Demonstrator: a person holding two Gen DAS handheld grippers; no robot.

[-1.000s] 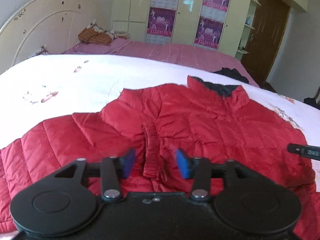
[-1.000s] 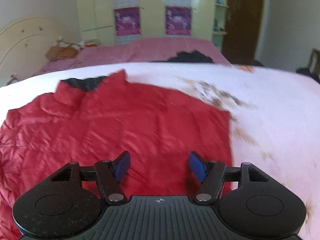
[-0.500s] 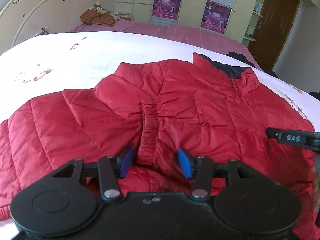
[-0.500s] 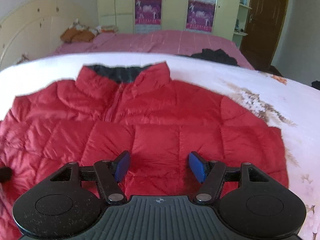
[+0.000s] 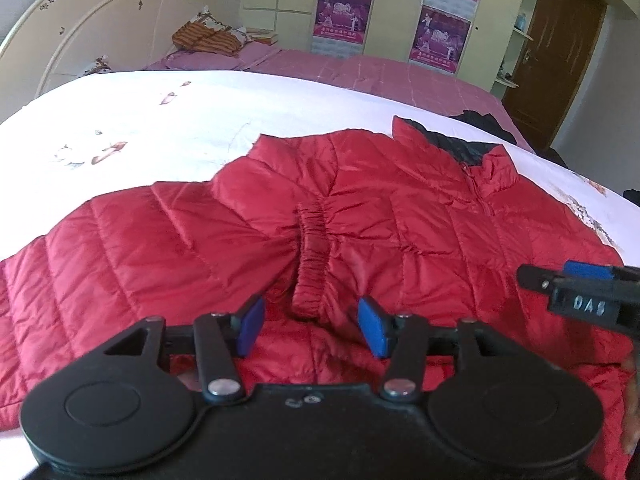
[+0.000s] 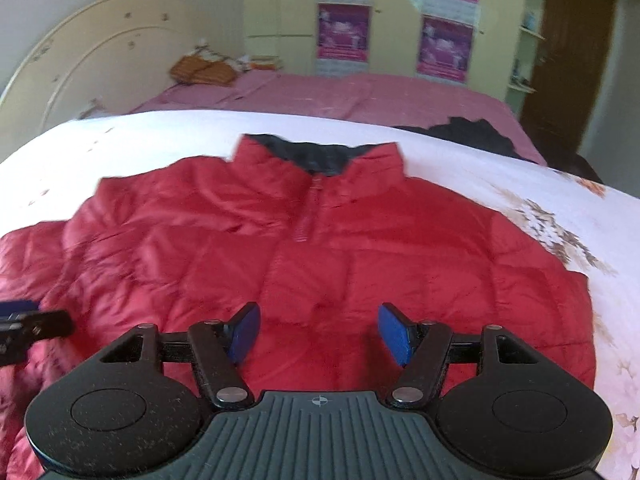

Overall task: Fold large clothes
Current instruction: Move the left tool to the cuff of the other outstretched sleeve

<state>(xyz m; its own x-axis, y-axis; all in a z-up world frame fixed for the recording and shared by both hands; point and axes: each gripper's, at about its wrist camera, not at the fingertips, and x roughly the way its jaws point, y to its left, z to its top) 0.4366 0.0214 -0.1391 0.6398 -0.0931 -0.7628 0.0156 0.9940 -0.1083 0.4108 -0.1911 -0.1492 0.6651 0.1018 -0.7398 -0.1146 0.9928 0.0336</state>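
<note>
- bedroom; white floral bedspread [image 5: 168,128] in front, pink bedding [image 6: 360,92] behind, cream wardrobe [image 5: 396,0] with purple posters, brown door [image 6: 576,48] at right.
- left gripper [image 5: 312,326]: jaws have just been opening, blue pads apart, gripping nothing; elastic cuff [image 5: 314,256] of the folded-in sleeve lies in the gap, pads clear of it.
- right gripper [image 6: 318,332]: jaws parted wide, empty, poised over the jacket's lower front; view blurred.
- red puffer jacket [image 6: 360,240] lies flat, front up, on the bedspread, dark-lined collar [image 6: 320,156] toward the far side, zip closed.
- one sleeve folded across the chest.
- dark garment [image 6: 460,128] beyond the collar, on the pink bedding.
</note>
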